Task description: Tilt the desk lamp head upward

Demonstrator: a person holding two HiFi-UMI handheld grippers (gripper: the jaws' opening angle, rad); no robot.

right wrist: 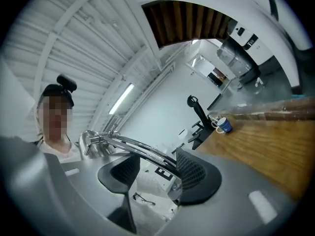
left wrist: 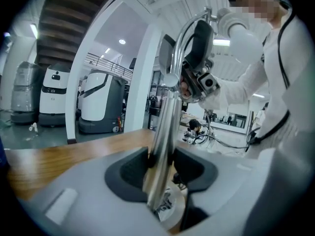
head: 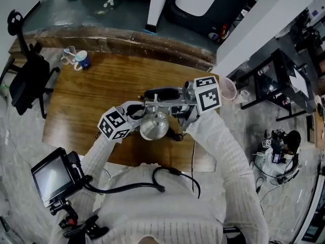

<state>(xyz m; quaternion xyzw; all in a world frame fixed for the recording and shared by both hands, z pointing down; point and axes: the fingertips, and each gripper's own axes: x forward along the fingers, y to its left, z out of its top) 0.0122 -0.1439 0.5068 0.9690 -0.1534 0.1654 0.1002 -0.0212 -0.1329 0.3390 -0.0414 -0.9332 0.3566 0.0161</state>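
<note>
Wooden table [head: 76, 100], warm brown grain, with a rough dark edge on the far side and grey concrete floor beyond it. A white column [head: 157, 6] stands past that edge. A blue-and-white mug [head: 81, 60] is at the far left corner and a pink cup [head: 228, 88] at the right edge. A black chair [head: 25, 80] is off the left side. A small monitor [head: 51, 177] on a bendy arm is near the person's left elbow. White machines [left wrist: 98, 97] are parked in the hall behind. The lamp [head: 154, 125] stands mid-table, close to the person. It is all chrome, with a domed head. Its pole [left wrist: 165, 132] is upright and its arm [right wrist: 142, 151] is made of thin twin rods. The left gripper [left wrist: 161, 163] has both dark pads [left wrist: 147, 163] pinching the pole low down. The right gripper [right wrist: 157, 166] has its fingers spread. The arm lies across them and meets the mug-side pad [right wrist: 189, 171], with open space beside the other pad.
</note>
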